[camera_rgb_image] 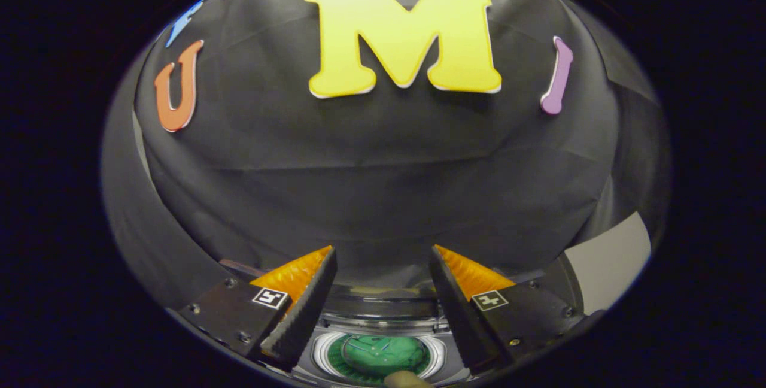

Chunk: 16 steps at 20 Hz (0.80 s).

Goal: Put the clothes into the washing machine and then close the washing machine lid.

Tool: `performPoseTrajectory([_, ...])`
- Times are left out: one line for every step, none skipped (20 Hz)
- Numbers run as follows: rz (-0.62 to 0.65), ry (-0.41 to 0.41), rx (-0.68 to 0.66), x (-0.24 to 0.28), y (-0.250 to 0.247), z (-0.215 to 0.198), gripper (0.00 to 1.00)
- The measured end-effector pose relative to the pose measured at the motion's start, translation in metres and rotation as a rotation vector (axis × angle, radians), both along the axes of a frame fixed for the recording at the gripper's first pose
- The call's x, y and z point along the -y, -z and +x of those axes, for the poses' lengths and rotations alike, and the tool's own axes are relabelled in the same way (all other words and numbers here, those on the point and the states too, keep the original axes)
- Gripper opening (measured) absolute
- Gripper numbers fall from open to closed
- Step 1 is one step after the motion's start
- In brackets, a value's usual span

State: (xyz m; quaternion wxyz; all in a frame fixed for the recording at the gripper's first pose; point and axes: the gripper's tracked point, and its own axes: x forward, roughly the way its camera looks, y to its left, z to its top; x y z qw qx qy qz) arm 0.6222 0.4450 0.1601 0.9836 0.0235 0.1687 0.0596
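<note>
My gripper (pixel 383 259) is open, its two orange-backed fingers spread wide with nothing between them. Below and between the fingers sits the washing machine (pixel 383 316), seen from above. Its round opening (pixel 378 353) shows green cloth inside the drum, ringed by a pale rim. The machine's lid is not clear to me from here. A small tan object (pixel 407 379) peeks in at the near side of the opening.
The black cloth wall (pixel 371 184) rises just beyond the machine and spreads out ahead of the fingers. A pale panel (pixel 610 259) shows off to the right, past the right finger.
</note>
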Motion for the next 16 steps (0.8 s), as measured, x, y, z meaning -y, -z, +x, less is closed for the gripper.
performPoseTrajectory([0.004, 0.008, -0.020, 0.0017, 0.0064, 0.0045, 0.96])
performPoseTrajectory([0.003, 0.017, -0.038, 0.0033, 0.0125, 0.0077, 0.97])
performPoseTrajectory([0.001, 0.019, -0.024, 0.0032, 0.0115, 0.0086, 0.97])
performPoseTrajectory([-0.011, 0.026, -0.031, 0.0036, 0.0146, 0.0104, 0.97])
performPoseTrajectory([-0.016, 0.029, -0.029, 0.0035, 0.0137, 0.0118, 0.96])
performPoseTrajectory([-0.019, 0.035, -0.034, 0.0023, 0.0146, 0.0119, 0.98])
performPoseTrajectory([-0.024, 0.036, -0.034, 0.0030, 0.0138, 0.0097, 0.98])
performPoseTrajectory([-0.026, 0.036, -0.032, 0.0024, 0.0144, 0.0085, 0.98])
performPoseTrajectory([-0.031, 0.033, -0.019, 0.0017, 0.0143, 0.0084, 0.98])
performPoseTrajectory([-0.033, 0.030, -0.003, 0.0020, 0.0140, 0.0075, 0.98])
performPoseTrajectory([-0.032, 0.027, 0.014, 0.0016, 0.0129, 0.0095, 0.98])
performPoseTrajectory([-0.033, 0.024, 0.027, 0.0012, 0.0123, 0.0089, 0.98])
performPoseTrajectory([-0.035, 0.022, 0.036, 0.0011, 0.0125, 0.0079, 0.98])
performPoseTrajectory([-0.035, 0.021, 0.044, 0.0013, 0.0134, 0.0073, 0.98])
performPoseTrajectory([-0.036, 0.018, 0.052, 0.0014, 0.0134, 0.0066, 0.98])
performPoseTrajectory([-0.034, 0.015, 0.059, 0.0011, 0.0134, 0.0047, 0.98])
